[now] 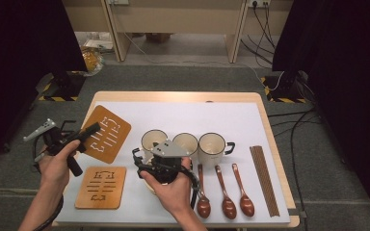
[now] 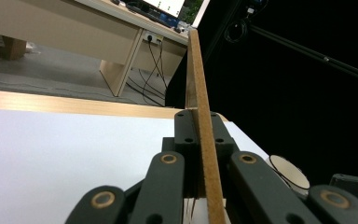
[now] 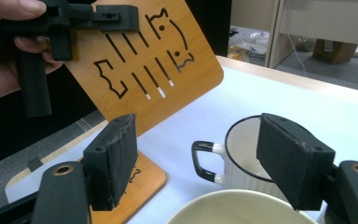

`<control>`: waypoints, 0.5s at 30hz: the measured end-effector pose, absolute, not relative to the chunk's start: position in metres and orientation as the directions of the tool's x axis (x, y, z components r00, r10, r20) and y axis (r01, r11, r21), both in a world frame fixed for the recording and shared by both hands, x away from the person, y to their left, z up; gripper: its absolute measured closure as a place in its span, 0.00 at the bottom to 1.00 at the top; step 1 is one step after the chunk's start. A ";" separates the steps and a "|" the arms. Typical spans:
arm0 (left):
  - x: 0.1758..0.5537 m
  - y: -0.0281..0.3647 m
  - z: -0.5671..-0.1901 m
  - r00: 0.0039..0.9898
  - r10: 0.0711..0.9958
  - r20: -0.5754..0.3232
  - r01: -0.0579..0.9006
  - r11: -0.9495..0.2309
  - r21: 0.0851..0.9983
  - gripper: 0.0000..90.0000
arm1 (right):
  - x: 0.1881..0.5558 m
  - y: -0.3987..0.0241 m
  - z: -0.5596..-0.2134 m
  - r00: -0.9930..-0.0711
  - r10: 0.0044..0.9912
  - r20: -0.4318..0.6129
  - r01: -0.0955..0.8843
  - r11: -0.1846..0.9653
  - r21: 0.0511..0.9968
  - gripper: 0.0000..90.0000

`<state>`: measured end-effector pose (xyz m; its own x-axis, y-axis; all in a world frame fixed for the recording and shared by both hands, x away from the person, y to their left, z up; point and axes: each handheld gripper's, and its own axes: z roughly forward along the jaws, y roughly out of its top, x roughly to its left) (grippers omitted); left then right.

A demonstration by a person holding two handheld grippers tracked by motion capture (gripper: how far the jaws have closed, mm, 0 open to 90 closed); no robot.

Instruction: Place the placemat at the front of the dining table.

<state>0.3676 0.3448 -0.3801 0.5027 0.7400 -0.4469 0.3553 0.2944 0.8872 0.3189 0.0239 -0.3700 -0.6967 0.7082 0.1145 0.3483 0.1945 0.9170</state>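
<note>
1. On the worktop [image 1: 250, 108], covered with a white sheet, three mugs stand in a row, three spoons [image 1: 224, 192] lie before them and a bundle of chopsticks [image 1: 265, 180] lies at the right edge. Any move should stay clear of all these.
2. The lifted wooden coaster [image 1: 107, 133] hangs above the left part of the worktop, tilted, held at its edge. A second coaster [image 1: 101, 186] lies flat near the front edge. I think the lifted one should be brought down flat, well apart from the lying one, and not dropped on a corner.
3. The left hand-held gripper [image 1: 92, 129] is clenched on the thin edge of the lifted coaster [image 2: 205, 126]. The grip is narrow, so a slow move is wiser, without twisting.
4. The right hand-held gripper [image 3: 205, 163] has its jaws released and empty, above the left mug [image 1: 152, 141]. It should wait, or come down straight over the rim, not pushing the neighbour mug [image 1: 186, 142].
</note>
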 end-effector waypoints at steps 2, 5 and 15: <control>0.370 0.345 -0.379 0.502 0.742 -0.444 0.356 0.291 0.888 0.96 | 0.319 0.021 -0.370 -0.694 0.711 0.113 0.347 0.193 0.918 0.32; 0.374 0.344 -0.378 0.502 0.742 -0.444 0.355 0.292 0.888 0.96 | 0.320 0.019 -0.369 -0.691 0.714 0.108 0.343 0.194 0.919 0.32; 0.385 0.340 -0.374 0.496 0.748 -0.442 0.354 0.291 0.889 0.96 | 0.321 0.012 -0.366 -0.681 0.725 0.102 0.339 0.189 0.922 0.32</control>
<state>0.3855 0.3405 -0.3741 0.4957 0.7477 -0.4419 0.3536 0.2910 0.8890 0.3209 0.0120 -0.3664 -0.6813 0.7248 0.1024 0.3392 0.1887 0.9216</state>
